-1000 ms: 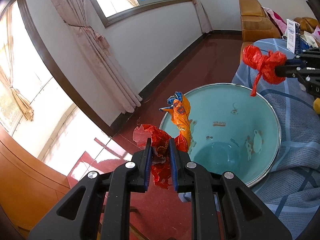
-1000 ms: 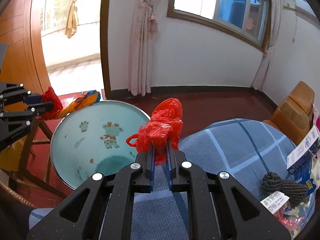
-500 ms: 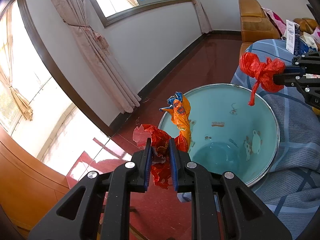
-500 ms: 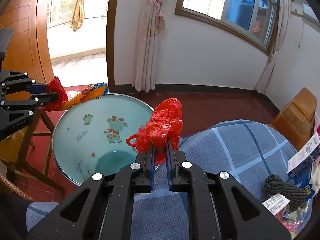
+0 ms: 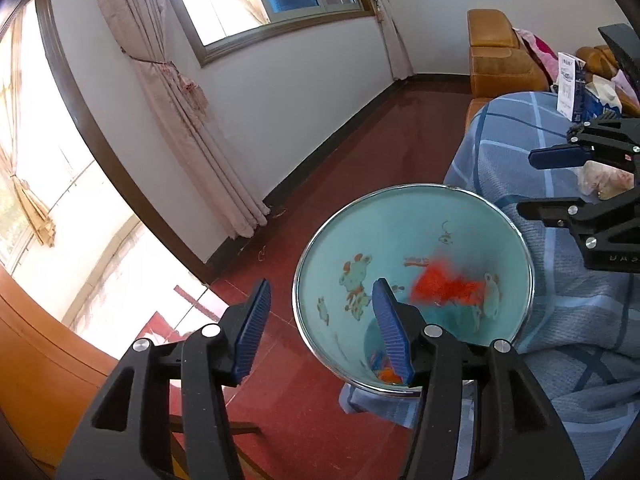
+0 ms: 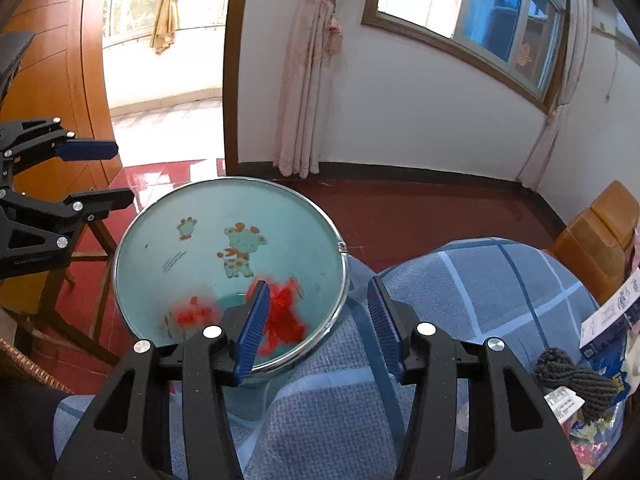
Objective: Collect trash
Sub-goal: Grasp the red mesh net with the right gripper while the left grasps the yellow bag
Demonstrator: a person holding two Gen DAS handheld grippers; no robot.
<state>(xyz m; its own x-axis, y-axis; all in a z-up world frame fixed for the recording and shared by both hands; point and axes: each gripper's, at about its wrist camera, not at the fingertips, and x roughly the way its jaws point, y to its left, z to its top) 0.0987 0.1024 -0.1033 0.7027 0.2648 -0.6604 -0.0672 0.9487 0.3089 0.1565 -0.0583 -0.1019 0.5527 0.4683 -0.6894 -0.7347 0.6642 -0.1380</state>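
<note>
White walls (image 6: pixel 420 112), dark baseboard, glossy red floor (image 5: pixel 360 152), sunlit window (image 6: pixel 472 12) with pink tied curtains (image 5: pixel 188 120) beside it, tan sofa (image 5: pixel 500 60) right of window, blue checked cloth (image 6: pixel 480 280) nearer, bright doorway (image 6: pixel 160 40) left.

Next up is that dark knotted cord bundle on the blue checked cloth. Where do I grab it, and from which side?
Take the dark cord bundle at its pinched middle, where the hank narrows between its two thicker ends. Come down from above with the right tongs, now open and empty. Set the jaws across the narrow waist. Its lower side rests against a white label, so pinching from above likely avoids catching that.
</note>
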